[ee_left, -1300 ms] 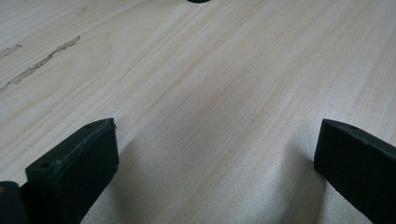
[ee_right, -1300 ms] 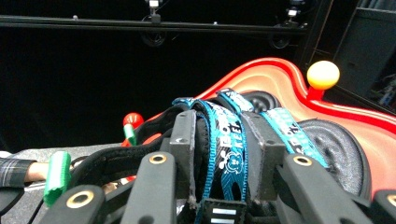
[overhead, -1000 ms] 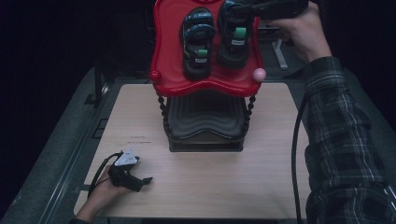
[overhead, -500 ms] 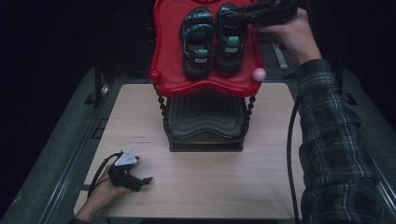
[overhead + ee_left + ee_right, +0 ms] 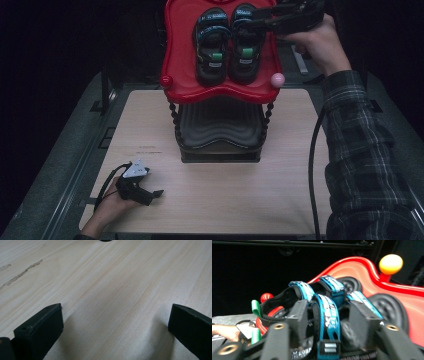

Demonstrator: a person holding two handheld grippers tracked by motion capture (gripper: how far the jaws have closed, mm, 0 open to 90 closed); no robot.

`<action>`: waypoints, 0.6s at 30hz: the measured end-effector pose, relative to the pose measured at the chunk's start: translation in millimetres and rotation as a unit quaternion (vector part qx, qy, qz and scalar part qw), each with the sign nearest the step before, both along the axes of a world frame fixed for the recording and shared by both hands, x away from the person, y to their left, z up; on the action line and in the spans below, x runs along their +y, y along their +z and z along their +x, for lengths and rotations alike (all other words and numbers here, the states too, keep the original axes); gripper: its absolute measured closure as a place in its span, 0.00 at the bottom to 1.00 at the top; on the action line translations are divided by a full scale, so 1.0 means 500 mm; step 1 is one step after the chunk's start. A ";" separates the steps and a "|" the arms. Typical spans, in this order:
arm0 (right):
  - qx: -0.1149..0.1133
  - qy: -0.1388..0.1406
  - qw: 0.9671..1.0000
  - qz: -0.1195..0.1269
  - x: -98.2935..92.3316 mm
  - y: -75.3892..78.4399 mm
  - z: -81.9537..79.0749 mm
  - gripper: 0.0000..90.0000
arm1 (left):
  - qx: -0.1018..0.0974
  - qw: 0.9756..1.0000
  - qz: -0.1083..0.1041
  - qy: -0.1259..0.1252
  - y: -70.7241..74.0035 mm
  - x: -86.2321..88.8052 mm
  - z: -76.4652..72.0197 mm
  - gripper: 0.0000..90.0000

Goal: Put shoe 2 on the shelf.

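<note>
Two black sandals with blue straps sat side by side on the red top tray of a two-tier rack standing at the far middle of the desk. The left sandal lay free on the tray. The right sandal had the right tool at its far end, reaching in from the right. In the right gripper view that tool had its jaws set on either side of one blue strap of the sandal, close against it; they appeared to be pinching the strap, though the blur left it uncertain whether the grip had already loosened.

The left tool rested on the near left of the desk, well apart from the rack, its jaws spread with nothing but bare wood between them.

Judged from this, the pair was already in place on the top tray, toes far and heels near. What seemed left was to let go of the right sandal's strap and draw the right tool clear. The dark lower shelf held nothing.
</note>
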State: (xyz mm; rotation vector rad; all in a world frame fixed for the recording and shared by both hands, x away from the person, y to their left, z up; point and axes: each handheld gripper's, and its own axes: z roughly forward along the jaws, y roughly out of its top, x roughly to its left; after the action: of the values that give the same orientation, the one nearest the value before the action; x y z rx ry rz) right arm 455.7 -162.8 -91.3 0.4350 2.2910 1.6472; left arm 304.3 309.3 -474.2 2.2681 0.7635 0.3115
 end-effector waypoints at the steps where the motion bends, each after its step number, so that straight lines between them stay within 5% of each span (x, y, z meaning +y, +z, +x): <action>1: 0.002 -0.009 1.000 0.003 -0.014 0.000 -0.010 0.45 | 0.000 1.000 -0.001 0.000 0.000 0.000 0.000 0.00; 18: 0.019 -0.079 0.997 -0.012 -0.110 -0.043 -0.116 0.21 | 0.000 1.000 -0.001 0.001 0.000 -0.002 0.000 0.00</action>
State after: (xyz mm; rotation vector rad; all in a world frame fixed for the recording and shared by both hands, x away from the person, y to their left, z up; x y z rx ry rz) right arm 397.6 -217.8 -112.6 0.6293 2.2359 1.5471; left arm 304.1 308.5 -474.4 2.2650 0.7653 0.3117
